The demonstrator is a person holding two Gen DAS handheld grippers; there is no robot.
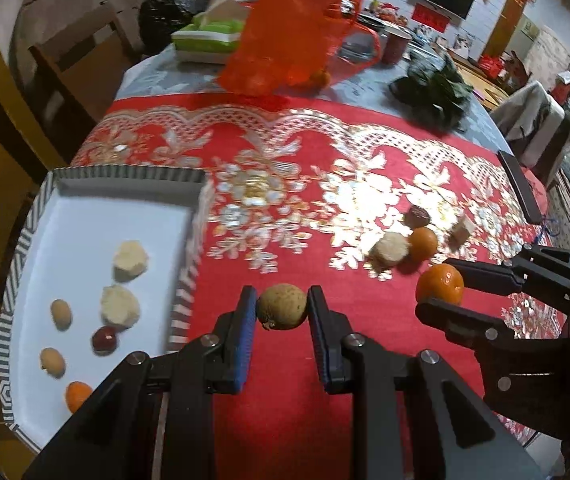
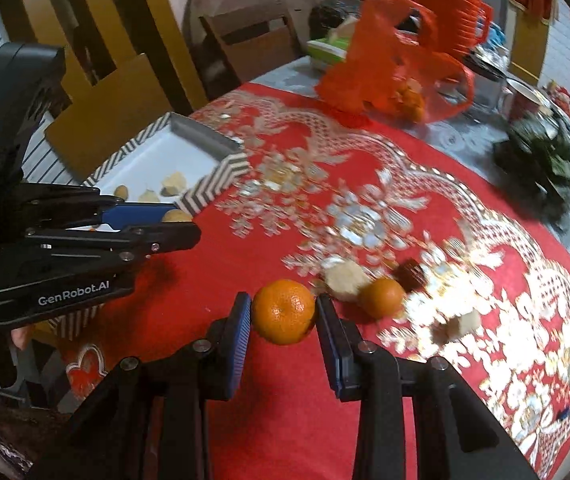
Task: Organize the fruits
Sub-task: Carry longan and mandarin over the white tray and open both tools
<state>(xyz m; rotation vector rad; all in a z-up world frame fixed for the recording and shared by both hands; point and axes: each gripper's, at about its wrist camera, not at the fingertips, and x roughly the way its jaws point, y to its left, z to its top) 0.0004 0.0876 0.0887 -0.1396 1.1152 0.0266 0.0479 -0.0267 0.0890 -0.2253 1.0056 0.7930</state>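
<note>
The left gripper (image 1: 282, 312) pinches a small brown fruit (image 1: 282, 306) in nearly closed jaws, above the table (image 1: 285, 400) beside the tray (image 1: 25, 240). The right gripper (image 2: 283, 314) clamps a tangerine (image 2: 283, 311) across its middle. Both look light, round and bruisable, so a gentle squeeze suits them.

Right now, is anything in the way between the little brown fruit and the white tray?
Nothing visible. The left hand-held gripper holds the brown fruit over bare red tablecloth. Only the striped tray wall lies between, so it needs lifting over.
</note>
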